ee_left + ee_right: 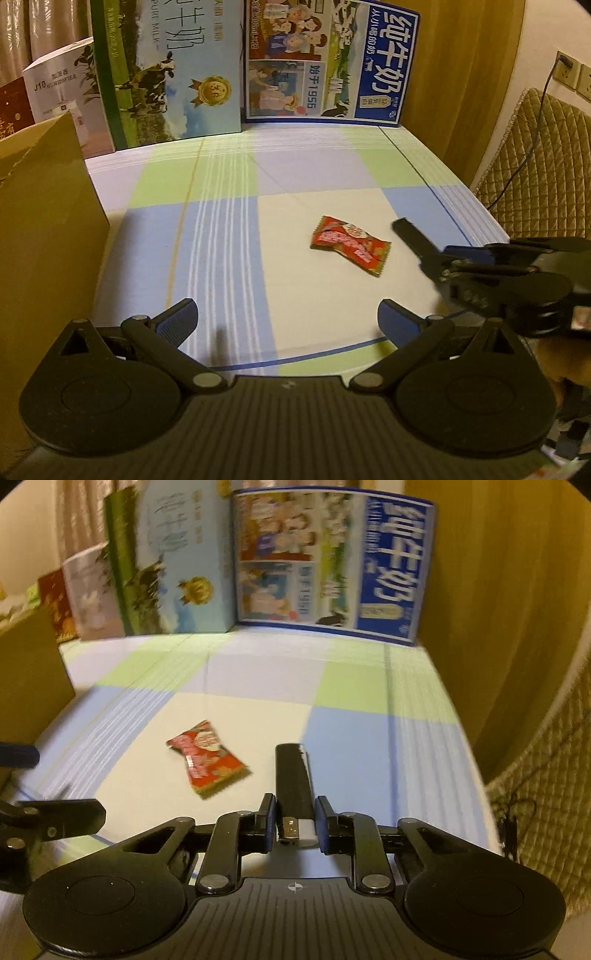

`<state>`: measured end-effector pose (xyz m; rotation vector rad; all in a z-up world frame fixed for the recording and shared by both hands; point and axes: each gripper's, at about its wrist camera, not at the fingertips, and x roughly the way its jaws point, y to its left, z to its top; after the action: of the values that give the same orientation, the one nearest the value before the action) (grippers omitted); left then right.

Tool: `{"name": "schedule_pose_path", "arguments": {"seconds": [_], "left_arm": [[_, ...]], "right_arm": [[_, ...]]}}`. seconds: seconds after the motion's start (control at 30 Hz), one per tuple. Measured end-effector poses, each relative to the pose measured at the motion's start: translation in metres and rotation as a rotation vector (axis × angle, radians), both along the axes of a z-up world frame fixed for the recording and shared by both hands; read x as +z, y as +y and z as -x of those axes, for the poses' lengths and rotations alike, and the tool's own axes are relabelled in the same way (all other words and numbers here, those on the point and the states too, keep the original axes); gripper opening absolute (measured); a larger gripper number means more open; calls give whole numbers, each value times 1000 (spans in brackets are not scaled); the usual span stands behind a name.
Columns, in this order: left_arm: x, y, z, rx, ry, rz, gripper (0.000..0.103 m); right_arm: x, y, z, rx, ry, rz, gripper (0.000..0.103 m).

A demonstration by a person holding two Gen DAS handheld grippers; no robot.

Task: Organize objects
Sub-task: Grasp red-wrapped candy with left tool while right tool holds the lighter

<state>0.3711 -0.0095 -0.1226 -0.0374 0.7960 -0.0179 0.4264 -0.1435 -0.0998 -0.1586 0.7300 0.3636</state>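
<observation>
The right gripper (294, 825) is clenched on a slim black lighter with a white-and-metal cap end (294, 782), pinching it near that cap so the black body juts forward between the pads — lifted above the checked blue, green and cream tablecloth (369, 738), it appears. The left gripper (286, 319) is released, its blue-padded fingers spread wide with nothing between them.

Just left of the lighter, and a little beyond it, a red crinkled snack packet (208, 757) lies flat on the cloth, not touching anything. Further left of the lighter stands a brown cardboard box (44, 236), seemingly the place for gathered things, though its inside is hidden.

The carry likely goes best if the grip stays firm and the lighter level, since it is held by one end only, passing above the packet rather than brushing it.

Behind the lighter, along the table's back edge, printed milk cartons (332, 62) stand upright.
</observation>
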Motion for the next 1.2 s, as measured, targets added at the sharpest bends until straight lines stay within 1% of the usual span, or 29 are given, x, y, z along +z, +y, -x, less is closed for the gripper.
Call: {"name": "schedule_pose_path", "arguments": {"seconds": [0.1, 0.13, 0.23, 0.33, 0.47, 0.57, 0.67, 0.77, 0.83, 0.87, 0.9, 1.03, 1.07, 1.1, 1.13, 1.2], "left_arm": [[2, 4, -1, 0, -11, 7, 102], [2, 4, -3, 0, -13, 11, 102], [0, 2, -10, 2, -12, 13, 102], [-4, -1, -21, -5, -25, 18, 101], [-10, -7, -36, -39, -34, -35, 98], [-15, -6, -43, -38, -2, -41, 97], [-22, -4, -50, -38, 25, -7, 84], [-26, -7, -50, -42, 4, -43, 78], [-26, -7, -49, -46, -5, -43, 68], [-26, -8, -47, -52, -10, -45, 61], [-25, -9, -45, -58, -11, -44, 56], [-23, -13, -31, -76, -12, -53, 47], [-21, -16, -25, -83, -19, -65, 41], [-19, -20, -18, -95, -28, -81, 30], [-16, -23, -11, -101, -31, -94, 30], [-13, -26, 2, -99, -29, -92, 27]], "right_arm": [[0, 10, 8, 181, 20, -64, 19], [2, 10, 11, 194, 12, -61, 19], [3, 0, 8, 129, 16, -72, 19], [4, -10, 10, 93, 19, -76, 19], [-1, -15, 13, 80, 33, -74, 19], [-4, -16, 16, 78, 37, -72, 19], [-6, -17, 17, 67, 36, -73, 19], [-6, -16, 18, 61, 36, -72, 19], [-6, -16, 19, 60, 35, -72, 19], [-6, -17, 19, 57, 36, -73, 19], [-6, -17, 19, 52, 38, -76, 19], [-3, -17, 18, 28, 60, -92, 19], [-3, -17, 19, 23, 68, -98, 19], [-2, -17, 20, 18, 75, -103, 19], [-1, -17, 22, 15, 81, -105, 19], [1, -17, 27, 6, 95, -106, 19]]}}
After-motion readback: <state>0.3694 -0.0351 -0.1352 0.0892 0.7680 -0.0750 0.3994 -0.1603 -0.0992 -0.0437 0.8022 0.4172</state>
